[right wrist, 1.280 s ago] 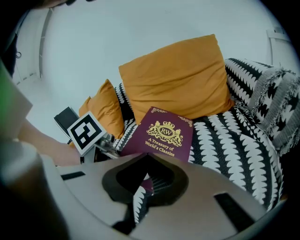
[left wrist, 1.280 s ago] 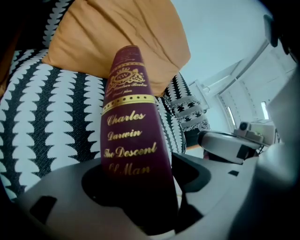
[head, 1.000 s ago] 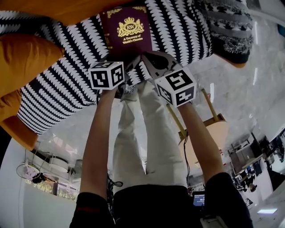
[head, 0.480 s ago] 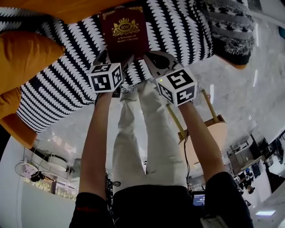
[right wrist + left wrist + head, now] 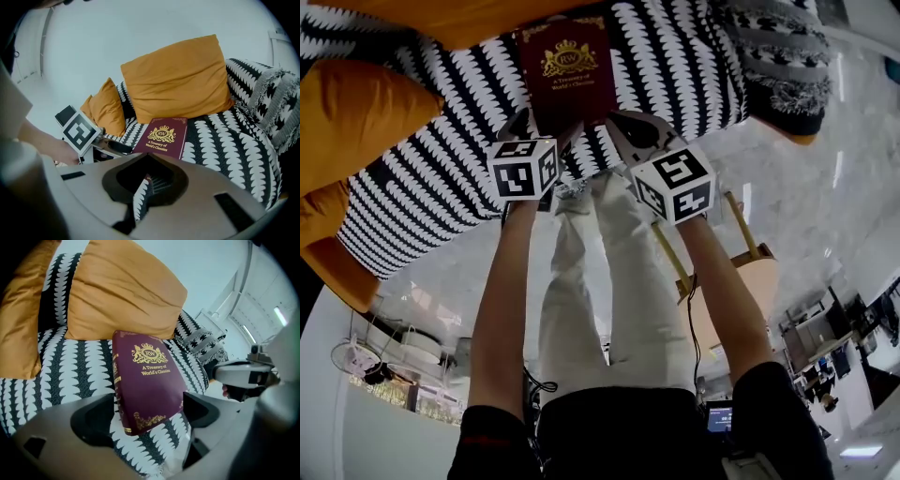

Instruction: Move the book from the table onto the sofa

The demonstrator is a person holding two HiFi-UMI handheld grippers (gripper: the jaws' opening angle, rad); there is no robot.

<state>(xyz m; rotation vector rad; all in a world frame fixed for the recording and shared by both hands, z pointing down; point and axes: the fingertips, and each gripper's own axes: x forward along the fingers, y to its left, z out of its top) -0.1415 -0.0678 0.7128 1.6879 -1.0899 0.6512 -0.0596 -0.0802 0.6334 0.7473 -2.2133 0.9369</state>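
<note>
The maroon book (image 5: 567, 75) with gold lettering lies flat on the sofa (image 5: 675, 66), on its black-and-white patterned cover, just in front of an orange cushion (image 5: 126, 291). My left gripper (image 5: 544, 129) is open. Its jaws stand wide on either side of the book's (image 5: 147, 385) near end, and the pads are not pressing on it. My right gripper (image 5: 617, 127) is shut and empty, just to the right of the book's near corner. In the right gripper view the book (image 5: 161, 136) lies beyond the closed jaws of the right gripper (image 5: 145, 180).
Two orange cushions (image 5: 178, 79) (image 5: 356, 112) lean on the sofa behind and left of the book. A fringed edge of the throw (image 5: 276, 112) hangs at the sofa's right end. A small wooden stool (image 5: 741, 281) stands on the marble floor beside my legs (image 5: 600, 300).
My left gripper's jaws have spread off the book and the gripper has drawn back slightly toward me. The book stays on the sofa. The right gripper has not moved.
</note>
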